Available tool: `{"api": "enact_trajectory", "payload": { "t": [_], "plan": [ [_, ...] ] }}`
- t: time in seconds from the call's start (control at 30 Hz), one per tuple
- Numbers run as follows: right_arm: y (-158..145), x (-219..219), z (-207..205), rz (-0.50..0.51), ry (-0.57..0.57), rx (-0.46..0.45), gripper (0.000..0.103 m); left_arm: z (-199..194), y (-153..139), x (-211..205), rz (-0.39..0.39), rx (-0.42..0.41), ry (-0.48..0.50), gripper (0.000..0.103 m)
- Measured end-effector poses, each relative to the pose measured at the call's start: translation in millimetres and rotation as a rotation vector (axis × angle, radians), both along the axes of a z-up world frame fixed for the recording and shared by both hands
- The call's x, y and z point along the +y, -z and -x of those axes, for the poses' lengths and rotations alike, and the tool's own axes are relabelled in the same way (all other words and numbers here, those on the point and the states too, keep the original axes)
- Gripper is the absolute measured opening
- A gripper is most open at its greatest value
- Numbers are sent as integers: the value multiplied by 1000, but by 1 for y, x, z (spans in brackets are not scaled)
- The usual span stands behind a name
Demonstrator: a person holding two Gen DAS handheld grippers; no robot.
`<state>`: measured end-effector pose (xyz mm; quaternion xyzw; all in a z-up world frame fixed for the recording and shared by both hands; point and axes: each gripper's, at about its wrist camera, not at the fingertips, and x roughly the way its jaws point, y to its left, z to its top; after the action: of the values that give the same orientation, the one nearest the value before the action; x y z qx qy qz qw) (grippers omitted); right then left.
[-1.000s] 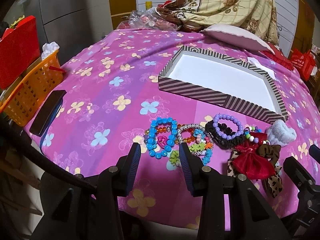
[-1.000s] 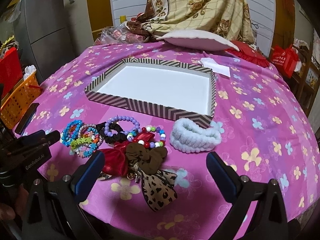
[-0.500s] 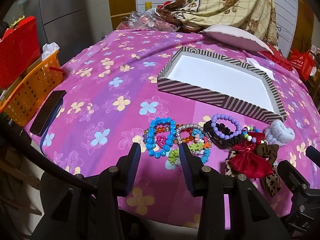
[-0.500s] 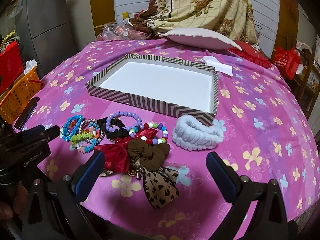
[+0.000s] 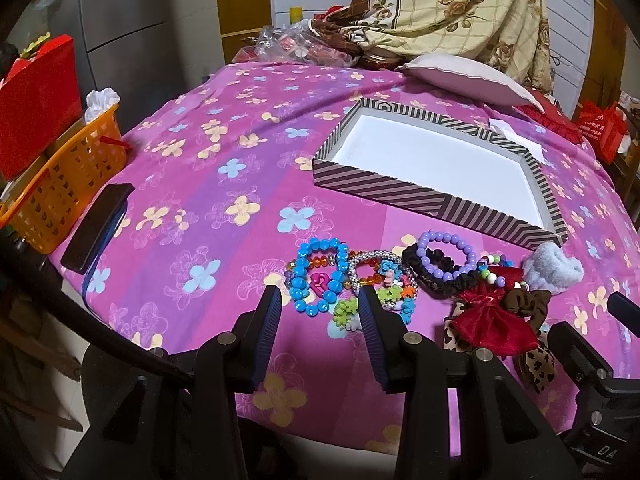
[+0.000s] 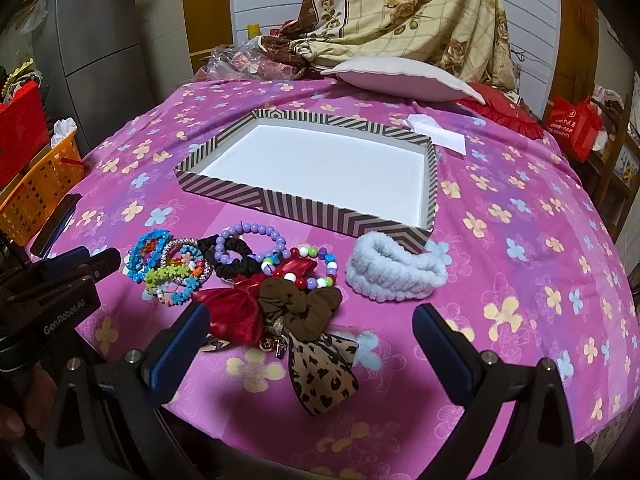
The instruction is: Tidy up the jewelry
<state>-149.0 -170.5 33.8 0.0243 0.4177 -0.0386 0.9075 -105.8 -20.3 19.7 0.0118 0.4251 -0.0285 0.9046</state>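
With both grippers' fingers spread and empty, you face the blue bead bracelet point(image 5: 318, 276), light and slippery, lying on the desk before the striped box point(image 5: 400, 190); pinch its beaded rim.

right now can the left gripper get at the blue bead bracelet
Probably yes. The left gripper has its jaws open just short of the blue plastic bead bracelet, at the pile's left end. Nothing lies over it, though an orange bead bracelet is tangled through it.
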Motion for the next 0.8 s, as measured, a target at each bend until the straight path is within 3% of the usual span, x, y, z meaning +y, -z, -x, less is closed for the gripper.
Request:
{"api": "enact_trajectory", "payload": {
  "t": [0.8],
  "plan": [
    [-1,-4,2,-7,-11,-8,103,-1,-4,-1,19,21,12,41]
  ]
}}
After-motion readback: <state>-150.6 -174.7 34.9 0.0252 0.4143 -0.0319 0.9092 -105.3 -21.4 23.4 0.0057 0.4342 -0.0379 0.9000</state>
